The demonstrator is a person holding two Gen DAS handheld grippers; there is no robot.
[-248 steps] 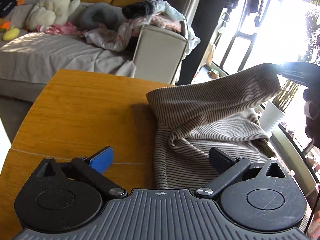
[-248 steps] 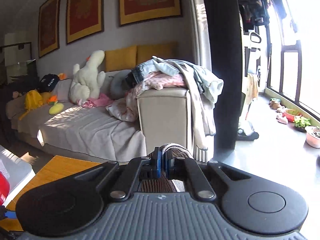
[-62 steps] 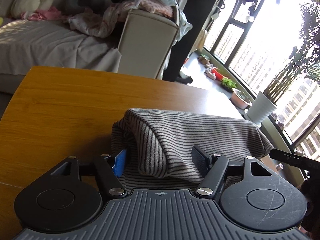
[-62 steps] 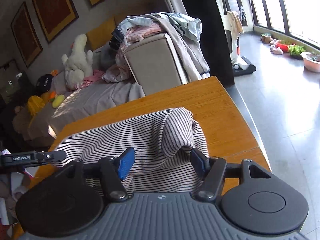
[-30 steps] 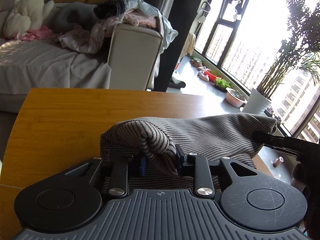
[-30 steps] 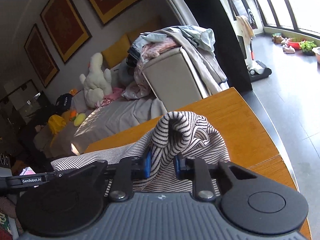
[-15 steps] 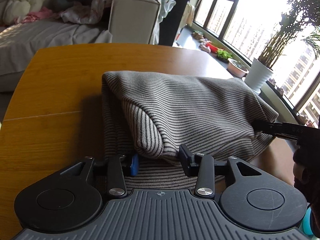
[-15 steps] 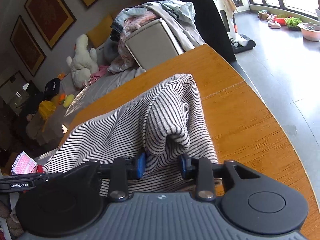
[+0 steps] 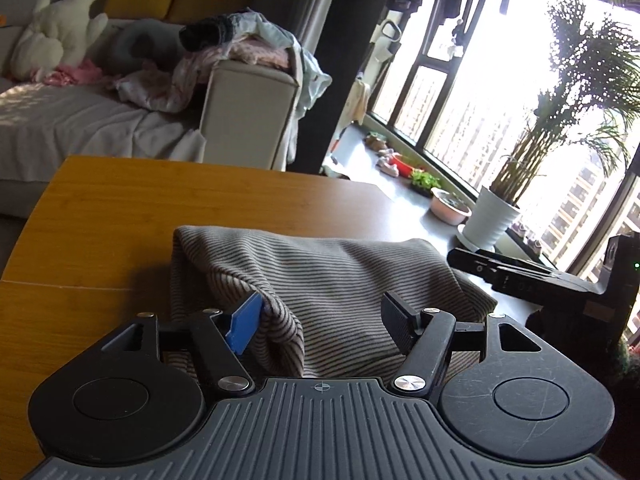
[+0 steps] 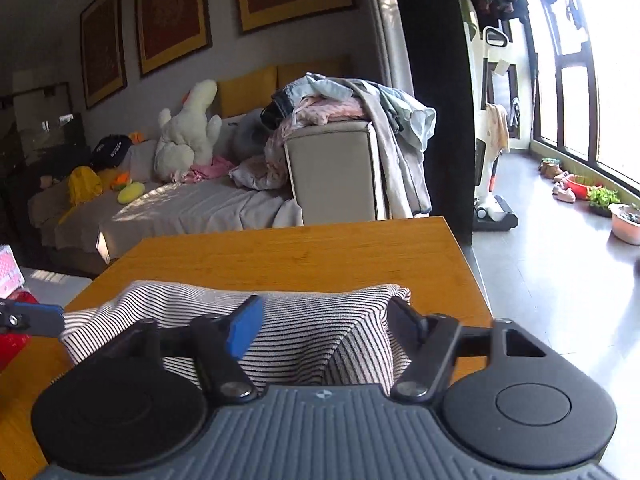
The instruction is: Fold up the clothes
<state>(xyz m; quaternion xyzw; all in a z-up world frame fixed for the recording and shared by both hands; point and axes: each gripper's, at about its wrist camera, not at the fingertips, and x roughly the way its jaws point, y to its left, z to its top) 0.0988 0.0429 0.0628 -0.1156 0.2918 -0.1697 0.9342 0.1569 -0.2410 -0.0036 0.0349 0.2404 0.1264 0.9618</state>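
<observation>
One wooden table [image 10: 320, 256] fills the near room, a sofa [image 10: 200, 208] heaped with clothes [image 10: 352, 112] beyond it. Three framed pictures [image 10: 172, 16] hang far left. One striped garment [image 9: 332, 280] lies folded on the table; left gripper [image 9: 322, 316] and right gripper [image 10: 322, 322], jaws just spreading, straddle it loosely.
</observation>
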